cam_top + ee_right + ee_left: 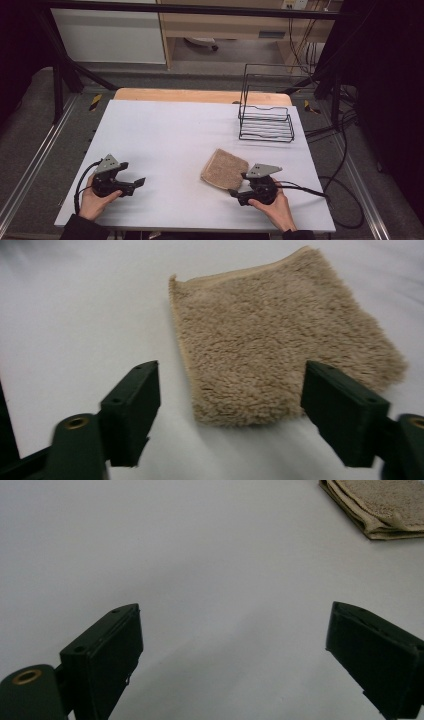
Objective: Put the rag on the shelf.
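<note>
Fluffy tan folded towel (280, 335) lies flat; both grippers' fingers spread wide, empty

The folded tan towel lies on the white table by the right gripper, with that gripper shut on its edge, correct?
Not quite: the right gripper is open, its jaws apart short of the folded tan towel, as the right gripper view shows. The rest holds.

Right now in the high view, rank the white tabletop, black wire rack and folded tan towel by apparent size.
1. White tabletop, by far the largest.
2. Black wire rack, though it stands farther from the camera.
3. Folded tan towel, the smallest.
</note>
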A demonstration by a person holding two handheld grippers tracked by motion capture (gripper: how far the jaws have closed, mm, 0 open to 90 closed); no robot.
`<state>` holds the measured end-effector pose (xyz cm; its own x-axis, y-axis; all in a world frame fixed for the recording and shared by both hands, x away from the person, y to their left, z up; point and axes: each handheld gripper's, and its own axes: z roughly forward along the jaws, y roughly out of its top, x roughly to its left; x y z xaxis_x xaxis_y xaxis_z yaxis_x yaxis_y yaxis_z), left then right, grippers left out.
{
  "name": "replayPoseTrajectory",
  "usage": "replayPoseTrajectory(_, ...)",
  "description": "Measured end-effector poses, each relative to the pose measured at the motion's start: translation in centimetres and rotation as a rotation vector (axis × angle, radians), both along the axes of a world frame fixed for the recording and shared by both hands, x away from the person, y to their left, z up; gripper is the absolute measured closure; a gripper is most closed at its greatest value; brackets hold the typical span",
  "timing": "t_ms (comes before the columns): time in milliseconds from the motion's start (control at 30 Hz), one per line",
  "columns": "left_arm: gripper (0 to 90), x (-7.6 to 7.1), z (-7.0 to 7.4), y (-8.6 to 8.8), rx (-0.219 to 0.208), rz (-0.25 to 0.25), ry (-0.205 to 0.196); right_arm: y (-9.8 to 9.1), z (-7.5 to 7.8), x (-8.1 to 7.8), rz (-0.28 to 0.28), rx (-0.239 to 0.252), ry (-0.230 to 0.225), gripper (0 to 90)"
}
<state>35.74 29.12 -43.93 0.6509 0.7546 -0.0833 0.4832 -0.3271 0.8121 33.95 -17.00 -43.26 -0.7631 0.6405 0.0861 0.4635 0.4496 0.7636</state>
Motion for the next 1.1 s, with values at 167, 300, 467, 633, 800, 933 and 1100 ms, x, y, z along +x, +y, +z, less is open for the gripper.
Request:
replayPoseTrajectory(167, 8.3, 0.0, 0.0, 0.1, -0.001, 0.001, 0.0, 1.0, -0.7, 0.1, 0.025, -0.051, 0.025, 43.0)
replayPoseTrajectory(300, 8.3, 0.0, 0.0, 0.1, -0.001, 0.004, 0.001, 1.1, -0.9, 0.1, 0.021, -0.098, 0.006, 58.1)
replayPoseTrajectory(467, 8.6, 0.1, -0.1, 0.1, 0.002, 0.003, 0.004, 1.2, -1.1, 0.1, 0.031, -0.116, 0.005, 67.8)
replayPoseTrajectory(633, 8.7, 0.1, 0.0, 0.1, 0.001, -0.001, 0.004, 1.2, -1.1, 0.2, 0.042, -0.119, 0.014, 79.8)
replayPoseTrajectory(800, 8.9, 0.1, 0.0, 0.0, 0.004, -0.002, 0.003, 1.2, -1.0, 0.3, 0.037, -0.113, 0.016, 85.4)
replayPoseTrajectory(933, 9.0, 0.1, 0.0, 0.1, 0.005, -0.001, 0.003, 1.6, -0.4, 0.1, 0.032, -0.109, 0.026, 86.4)
replayPoseTrajectory(1100, 9.1, 0.1, 0.0, 0.1, 0.005, 0.002, 0.003, 2.3, 0.2, -0.2, 0.027, -0.071, 0.063, 86.6)
